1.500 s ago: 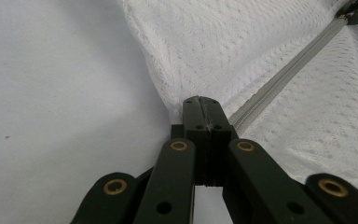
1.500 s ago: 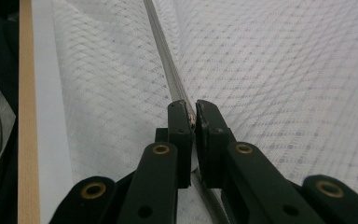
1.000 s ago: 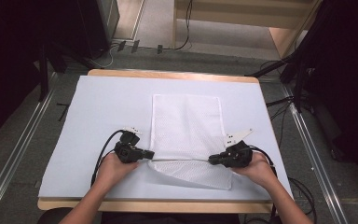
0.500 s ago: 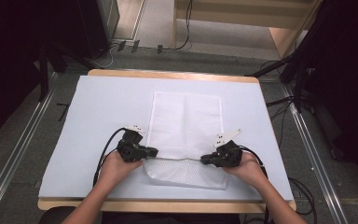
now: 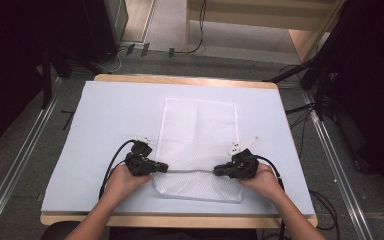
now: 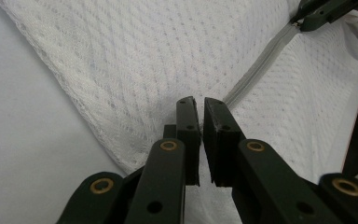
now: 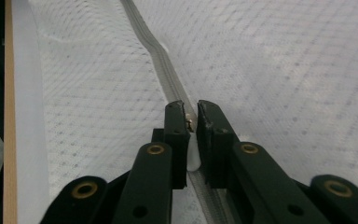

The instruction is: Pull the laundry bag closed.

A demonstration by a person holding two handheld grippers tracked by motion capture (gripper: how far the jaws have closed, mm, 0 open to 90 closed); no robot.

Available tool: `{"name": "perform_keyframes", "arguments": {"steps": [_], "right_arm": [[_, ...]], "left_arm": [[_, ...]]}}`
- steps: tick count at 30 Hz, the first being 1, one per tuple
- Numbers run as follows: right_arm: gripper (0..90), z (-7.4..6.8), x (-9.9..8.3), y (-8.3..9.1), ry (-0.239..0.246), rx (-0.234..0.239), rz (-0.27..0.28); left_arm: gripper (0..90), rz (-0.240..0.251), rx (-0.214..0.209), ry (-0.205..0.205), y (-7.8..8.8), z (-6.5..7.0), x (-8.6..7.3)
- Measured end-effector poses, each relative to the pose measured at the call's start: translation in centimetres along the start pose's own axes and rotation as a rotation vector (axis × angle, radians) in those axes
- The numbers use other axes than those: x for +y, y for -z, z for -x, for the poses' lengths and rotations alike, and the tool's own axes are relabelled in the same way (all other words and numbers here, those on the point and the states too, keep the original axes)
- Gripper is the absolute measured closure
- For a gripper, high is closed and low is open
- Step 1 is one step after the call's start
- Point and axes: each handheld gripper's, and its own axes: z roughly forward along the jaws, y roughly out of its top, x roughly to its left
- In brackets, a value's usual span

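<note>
Mesh bag flat on white table cover | left gripper nipping bag's edge by the zipper | right gripper pinching zipper's pull, jaws nearly closed

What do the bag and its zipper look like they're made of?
The mesh bag looks like soft white knit synthetic mesh: a regular pattern of tiny holes, matte and limp. The zipper looks like grey woven tape with fine plastic coil teeth, though the teeth are too small to tell.
</note>
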Motion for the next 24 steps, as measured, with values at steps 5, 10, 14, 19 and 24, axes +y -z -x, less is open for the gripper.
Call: {"name": "perform_keyframes", "arguments": {"steps": [5, 10, 14, 19, 24], "right_arm": [[77.4, 0.5, -0.2, 1.4, -0.021, -0.006, 0.078], [78.4, 0.6, -0.3, 1.6, -0.028, -0.009, 0.073], [75.3, 0.2, -0.3, 0.8, -0.019, -0.003, 0.026], [74.1, -0.3, -0.5, 0.1, 0.027, -0.036, 0.013], [79.2, -1.4, -0.7, -0.1, 0.095, -0.113, 0.017]], "left_arm": [[85.5, 0.000, -0.005, -0.006, 0.0, 0.0, 0.0], [85.5, -0.002, -0.008, -0.001, 0.1, -0.2, -0.1], [85.4, -0.002, -0.006, -0.003, 0.2, -0.2, -0.1], [86.3, 0.000, 0.000, -0.004, 0.2, -0.1, -0.1], [87.4, 0.000, 0.009, -0.007, 0.1, 0.0, -0.1]]}}
